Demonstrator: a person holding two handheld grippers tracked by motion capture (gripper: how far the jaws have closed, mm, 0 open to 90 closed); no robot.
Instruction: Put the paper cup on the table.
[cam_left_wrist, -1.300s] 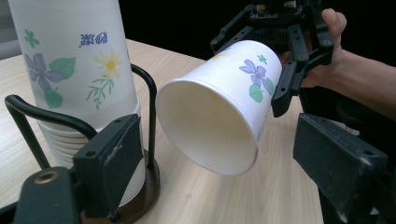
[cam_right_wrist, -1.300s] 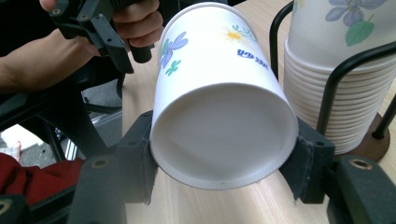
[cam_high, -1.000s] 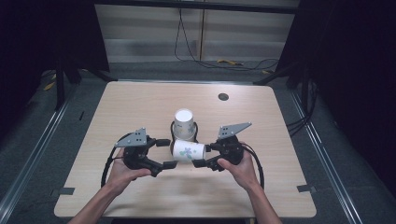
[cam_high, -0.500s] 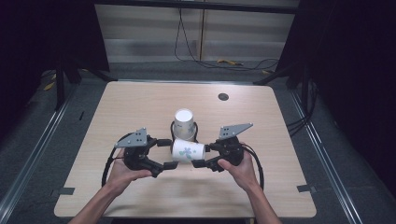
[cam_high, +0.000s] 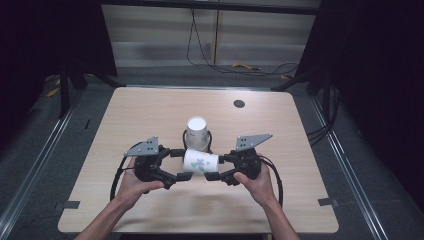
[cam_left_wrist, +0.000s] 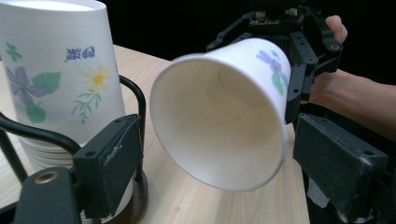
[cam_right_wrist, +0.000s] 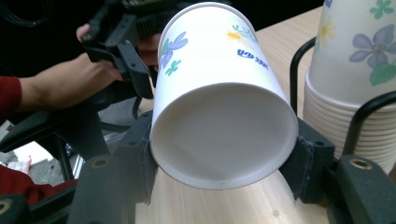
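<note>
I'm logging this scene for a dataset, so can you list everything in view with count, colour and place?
held paper cup: one, white with flower print, on its side between the two grippers, above the table
cup stack: one, white with flower print, upside down in the black wire holder, mid-table
table: one, light wood
dark round spot: one, far right of the table
cables: several, black and yellow, floor beyond the table
right gripper: black, shut on the held paper cup's base end
left gripper: black, open, jaws beside the cup's mouth
hands: two
</note>
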